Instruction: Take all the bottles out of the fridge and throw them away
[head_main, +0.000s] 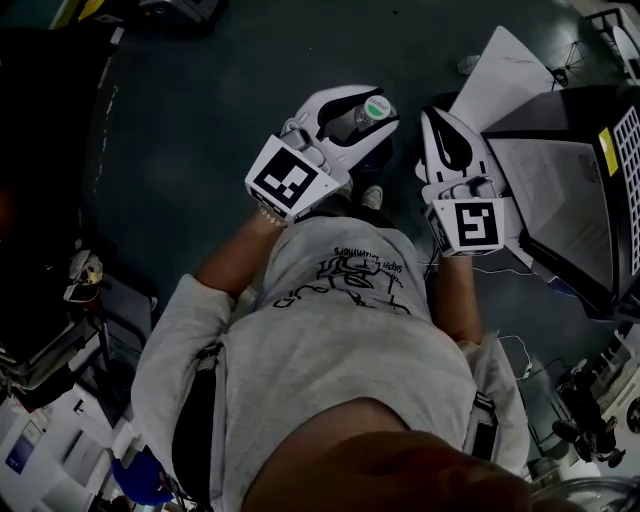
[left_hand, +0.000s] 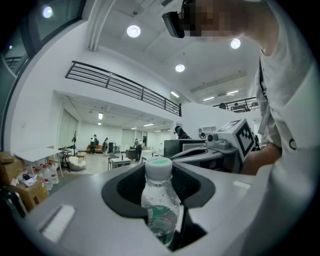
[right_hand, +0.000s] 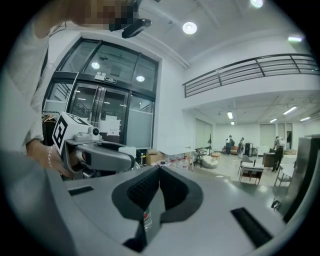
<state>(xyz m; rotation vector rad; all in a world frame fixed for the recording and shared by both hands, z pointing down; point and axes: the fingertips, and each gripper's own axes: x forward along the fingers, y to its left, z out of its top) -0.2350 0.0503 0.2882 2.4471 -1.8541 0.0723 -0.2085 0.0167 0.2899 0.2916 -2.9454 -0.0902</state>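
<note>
A clear plastic bottle (left_hand: 160, 200) with a pale green cap (head_main: 377, 107) stands upright between the black pads of my left gripper (left_hand: 159, 172), which is shut on its body. In the head view that gripper (head_main: 362, 128) is held level in front of the person's chest, over the dark floor. My right gripper (head_main: 436, 118) is just to its right, and in its own view its jaws (right_hand: 159, 169) meet with no bottle between them. A scrap of red and green print shows low in the slit, and I cannot tell what it is. Each gripper view shows the other gripper (right_hand: 105, 156) alongside.
A dark box-shaped cabinet (head_main: 560, 190) with a white sheet (head_main: 505, 75) beside it stands on the floor at the right. Papers and gear clutter the lower left (head_main: 50, 420), and cables lie at the lower right. Cartons (left_hand: 22, 182) and far-off people show in the hall.
</note>
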